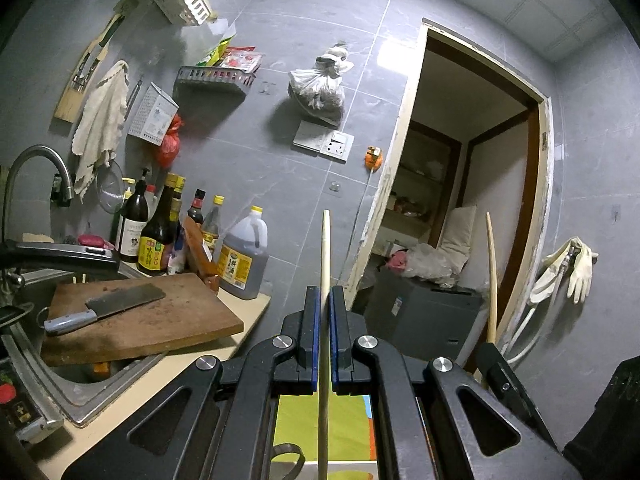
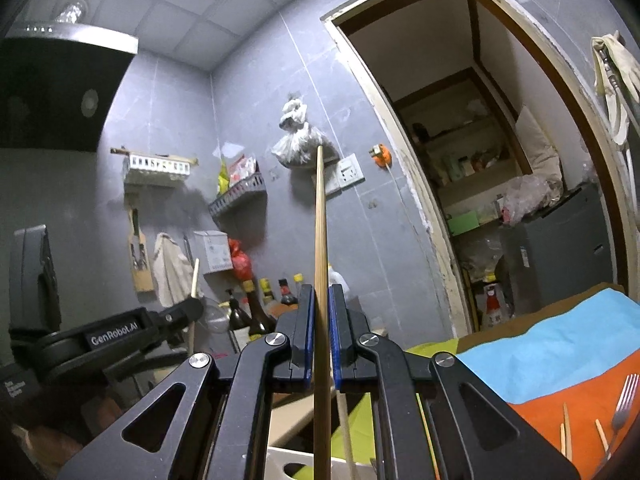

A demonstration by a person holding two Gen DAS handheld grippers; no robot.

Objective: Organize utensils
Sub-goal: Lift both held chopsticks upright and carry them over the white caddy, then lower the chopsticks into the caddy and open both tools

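My left gripper (image 1: 325, 292) is shut on a pale wooden chopstick (image 1: 325, 248) that runs straight out between the blue pads, over the counter's edge. My right gripper (image 2: 320, 290) is shut on a darker brown chopstick (image 2: 320, 220) that points up toward the wall. In the right wrist view the left gripper (image 2: 194, 306) shows at the lower left with its pale chopstick (image 2: 195, 278). The right gripper's chopstick (image 1: 492, 276) shows at the right of the left wrist view. A fork (image 2: 624, 398) and loose chopsticks (image 2: 565, 428) lie on a coloured cloth (image 2: 560, 360) at the lower right.
A wooden cutting board (image 1: 160, 320) with a cleaver (image 1: 108, 308) rests over the sink (image 1: 80, 392) on the left. Sauce bottles (image 1: 156, 236) stand against the tiled wall. An open doorway (image 1: 460, 200) and a dark cabinet (image 1: 420, 316) lie ahead. A white holder (image 2: 288, 460) sits below.
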